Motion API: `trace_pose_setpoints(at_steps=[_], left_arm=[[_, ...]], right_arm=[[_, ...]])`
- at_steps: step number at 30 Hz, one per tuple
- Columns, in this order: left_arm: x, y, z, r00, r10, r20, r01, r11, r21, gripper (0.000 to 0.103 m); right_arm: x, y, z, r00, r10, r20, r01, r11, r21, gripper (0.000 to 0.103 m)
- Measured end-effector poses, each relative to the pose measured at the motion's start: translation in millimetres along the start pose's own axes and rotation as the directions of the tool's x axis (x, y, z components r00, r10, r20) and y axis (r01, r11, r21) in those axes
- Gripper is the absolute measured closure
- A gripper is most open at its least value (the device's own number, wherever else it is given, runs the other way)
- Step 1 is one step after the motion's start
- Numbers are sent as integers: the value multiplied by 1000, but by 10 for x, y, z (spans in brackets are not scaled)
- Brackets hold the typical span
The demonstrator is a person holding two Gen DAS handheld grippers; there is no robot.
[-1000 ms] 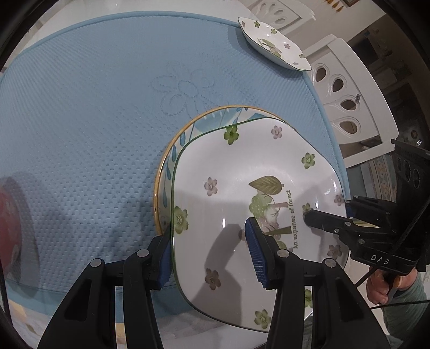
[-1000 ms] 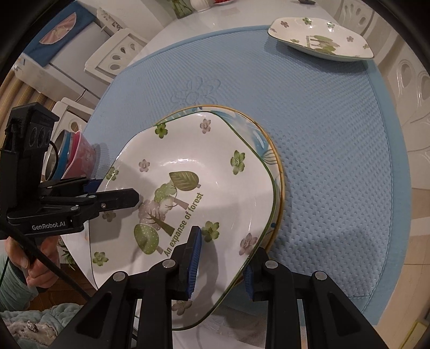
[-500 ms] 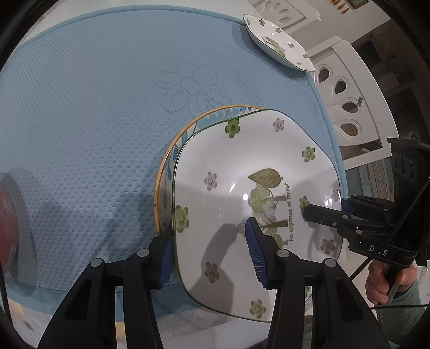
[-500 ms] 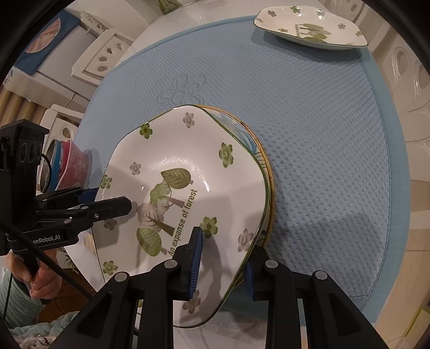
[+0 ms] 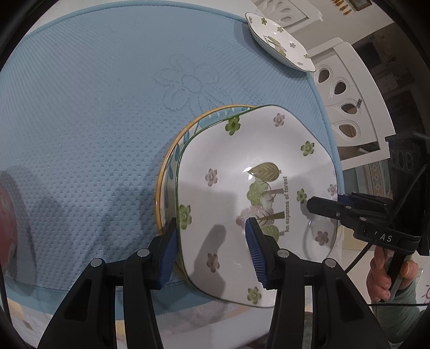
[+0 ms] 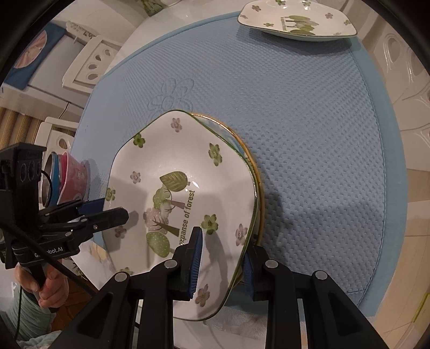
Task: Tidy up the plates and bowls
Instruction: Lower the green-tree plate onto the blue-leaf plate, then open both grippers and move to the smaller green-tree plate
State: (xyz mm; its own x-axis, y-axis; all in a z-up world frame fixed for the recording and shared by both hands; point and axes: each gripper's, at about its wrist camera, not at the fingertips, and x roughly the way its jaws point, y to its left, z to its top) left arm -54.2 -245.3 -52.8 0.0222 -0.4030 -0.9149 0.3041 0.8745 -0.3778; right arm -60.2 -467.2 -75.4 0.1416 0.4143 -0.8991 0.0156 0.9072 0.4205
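Note:
A white square plate with green flowers and trees (image 5: 242,193) (image 6: 182,188) is held by both grippers over a yellow-rimmed round plate (image 5: 172,171) (image 6: 242,142) on the blue mat. My left gripper (image 5: 212,247) is shut on the square plate's left edge. My right gripper (image 6: 223,264) is shut on its right edge and also shows in the left wrist view (image 5: 322,206). A second white floral plate (image 5: 279,45) (image 6: 295,21) rests at the mat's far edge.
The round blue mat (image 5: 94,107) (image 6: 309,120) covers the table. Stacked pink and blue bowls (image 6: 67,180) stand at the left; a red blur (image 5: 8,231) shows them in the left wrist view. White chairs (image 5: 346,94) stand around the table.
Both grippers have carried the square plate toward the table's near edge, sliding it partly off the yellow-rimmed plate. Both grips stay unchanged.

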Motion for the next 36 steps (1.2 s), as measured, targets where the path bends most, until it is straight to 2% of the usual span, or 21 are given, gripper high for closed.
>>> trace_pose_setpoints(at_steps=[3, 12, 16, 21, 29, 33, 36], left_arm=[[-31, -28, 16, 1000, 23, 13, -24, 999, 22, 58], [-120, -19, 31, 999, 32, 36, -33, 999, 24, 58], [-198, -5, 31, 996, 60, 58, -62, 998, 28, 58], [-313, 37, 97, 994, 64, 90, -65, 998, 10, 58], [-394, -180, 446, 988, 50, 144, -56, 998, 40, 58], [-347, -375, 744, 987, 33, 160, -45, 996, 73, 58], [-296, -528, 1037, 983, 18, 181, -35, 995, 91, 56]], right_arm=[[-20, -2, 8, 1000, -12, 8, 12, 1000, 5, 76], [-119, 63, 1, 997, -75, 35, 75, 997, 11, 76], [-282, 64, 33, 990, -113, 81, 114, 993, -7, 76], [-450, 20, 107, 985, -122, 125, 122, 992, 10, 76], [-575, 4, 227, 975, -129, 179, 121, 991, 55, 76], [-614, -68, 324, 966, -147, 211, 128, 986, 103, 76], [-639, -228, 437, 962, -145, 232, 109, 981, 162, 68]])
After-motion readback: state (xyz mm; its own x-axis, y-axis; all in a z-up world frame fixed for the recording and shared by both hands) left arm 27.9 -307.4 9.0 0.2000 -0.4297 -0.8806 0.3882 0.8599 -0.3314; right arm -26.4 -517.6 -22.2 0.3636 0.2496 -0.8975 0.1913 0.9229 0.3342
